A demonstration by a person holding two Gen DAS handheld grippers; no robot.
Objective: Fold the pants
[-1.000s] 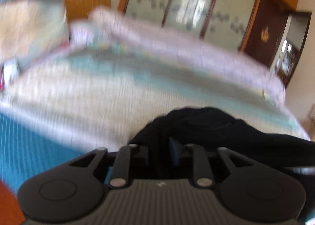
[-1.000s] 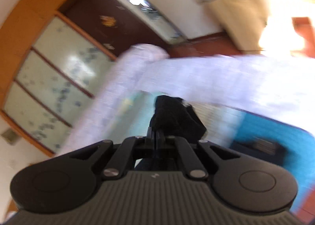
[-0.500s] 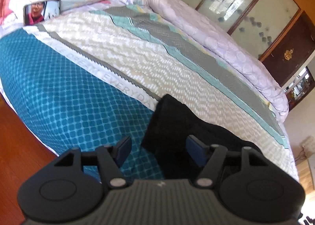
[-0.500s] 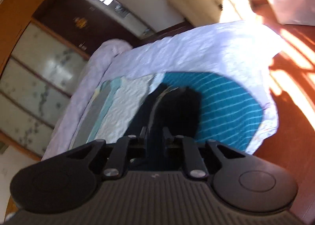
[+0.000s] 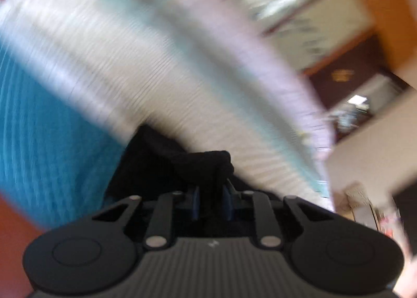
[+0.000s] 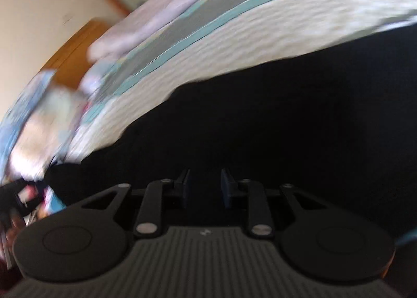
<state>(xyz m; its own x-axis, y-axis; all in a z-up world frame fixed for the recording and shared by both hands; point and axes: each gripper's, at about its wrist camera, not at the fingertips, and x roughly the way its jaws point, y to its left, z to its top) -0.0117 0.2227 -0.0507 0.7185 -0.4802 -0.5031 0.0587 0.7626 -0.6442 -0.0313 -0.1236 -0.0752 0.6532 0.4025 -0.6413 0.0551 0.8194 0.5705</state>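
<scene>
The black pants (image 6: pixel 273 128) lie on the bed and fill most of the right wrist view. My right gripper (image 6: pixel 204 188) sits right over the dark cloth with its jaws a little apart; whether cloth is pinched between them is hidden in the dark. In the blurred left wrist view, my left gripper (image 5: pixel 211 201) is shut on a bunched fold of the black pants (image 5: pixel 203 165), lifted a little off the bedspread.
The bed has a teal and white patterned bedspread (image 5: pixel 52 146) with a grey stripe (image 6: pixel 208 16) and a rolled lilac quilt (image 6: pixel 161 13) along the far side. A wooden headboard (image 6: pixel 75 45), pillows (image 6: pixel 39 120), wardrobe doors (image 5: pixel 299 11) and orange floor (image 5: pixel 15 222) surround it.
My left gripper was open half a second ago and has shut on a pants fold while swinging fast. My right gripper has swung down close over the pants and its jaws have parted slightly.
</scene>
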